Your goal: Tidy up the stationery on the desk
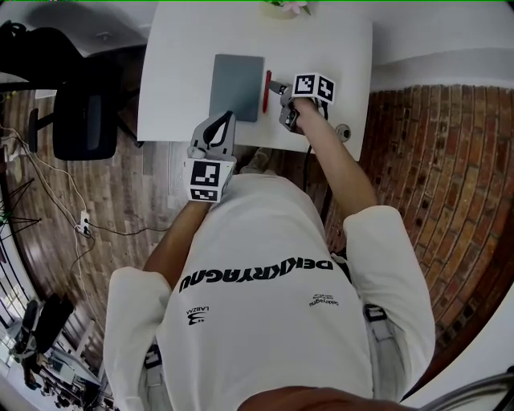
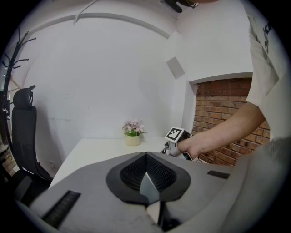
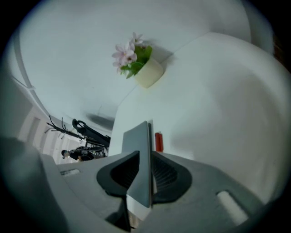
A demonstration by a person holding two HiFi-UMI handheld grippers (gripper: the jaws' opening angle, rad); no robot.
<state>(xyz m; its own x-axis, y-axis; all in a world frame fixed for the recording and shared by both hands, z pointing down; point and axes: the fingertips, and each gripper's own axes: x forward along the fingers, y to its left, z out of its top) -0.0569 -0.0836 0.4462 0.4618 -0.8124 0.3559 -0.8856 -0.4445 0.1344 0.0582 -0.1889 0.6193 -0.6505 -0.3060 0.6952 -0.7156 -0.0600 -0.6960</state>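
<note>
Red pen [image 1: 267,91] just beside right gripper [image 1: 275,86] (jaws together)

Top edge cuts off the flower pot [image 1: 287,8]

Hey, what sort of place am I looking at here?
Probably a home office or small study: a white desk holding a grey notebook and a red pen, a black office chair beside it, plus a brick wall and wood floor.

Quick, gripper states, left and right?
Left gripper: closed, holding nothing.
Right gripper: closed, holding nothing, near the red pen.
</note>
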